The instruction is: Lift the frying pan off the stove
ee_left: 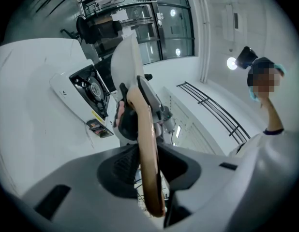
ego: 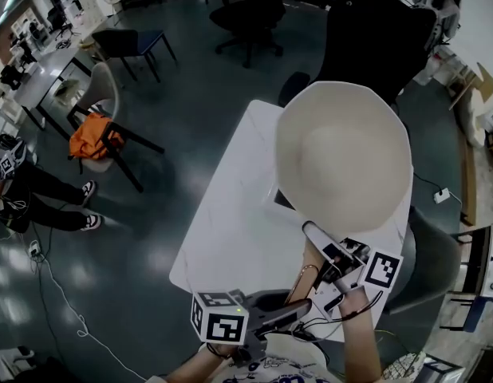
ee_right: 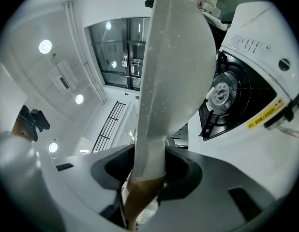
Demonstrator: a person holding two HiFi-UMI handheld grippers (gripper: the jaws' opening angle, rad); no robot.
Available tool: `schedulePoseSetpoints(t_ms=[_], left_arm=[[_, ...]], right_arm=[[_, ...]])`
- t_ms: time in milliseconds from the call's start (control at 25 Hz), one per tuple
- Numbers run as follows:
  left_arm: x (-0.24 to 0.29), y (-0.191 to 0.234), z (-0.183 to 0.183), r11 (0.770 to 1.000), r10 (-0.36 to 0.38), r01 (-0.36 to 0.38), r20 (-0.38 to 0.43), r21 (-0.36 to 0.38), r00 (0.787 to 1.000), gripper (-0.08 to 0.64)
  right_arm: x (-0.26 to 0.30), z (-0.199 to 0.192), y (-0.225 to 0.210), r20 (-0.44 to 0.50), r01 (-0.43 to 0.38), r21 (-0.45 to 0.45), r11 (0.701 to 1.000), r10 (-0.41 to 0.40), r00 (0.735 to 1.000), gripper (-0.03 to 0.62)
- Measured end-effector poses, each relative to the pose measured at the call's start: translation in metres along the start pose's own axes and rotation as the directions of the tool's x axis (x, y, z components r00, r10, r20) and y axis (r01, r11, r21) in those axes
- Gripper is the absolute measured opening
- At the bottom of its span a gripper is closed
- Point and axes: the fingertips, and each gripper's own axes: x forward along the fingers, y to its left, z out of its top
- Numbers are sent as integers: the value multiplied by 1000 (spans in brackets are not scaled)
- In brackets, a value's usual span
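Observation:
A large cream frying pan (ego: 342, 158) hangs in the air above the white table (ego: 230, 222), held by its handle. The brown wooden handle (ego: 305, 276) runs back toward me. My left gripper (ego: 298, 305) is shut on the wooden part (ee_left: 149, 149). My right gripper (ego: 317, 250) is shut further up, where the pale neck meets the wood (ee_right: 148, 170). In both gripper views the pan (ee_right: 173, 66) stands edge-on, clear of the white portable gas stove (ee_right: 236, 95) with its black burner (ee_left: 89, 88). Most of the stove (ego: 280, 200) is hidden under the pan in the head view.
A grey chair (ego: 438, 270) stands at the table's right, black chairs (ego: 135, 46) further off. An orange bag (ego: 91, 138) lies on a chair at left, beside a seated person's legs (ego: 39, 198). Another person (ee_left: 265, 110) stands to the right in the left gripper view.

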Motion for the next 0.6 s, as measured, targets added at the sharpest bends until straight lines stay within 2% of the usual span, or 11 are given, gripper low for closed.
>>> schedulePoseSetpoints(t_ms=[600], left_arm=[[-10,-7,-11,1000,-13,13,-2,-4,1000,120]], right_arm=[[1,-19,5,-35,19,-7,1000,-19,999,166]])
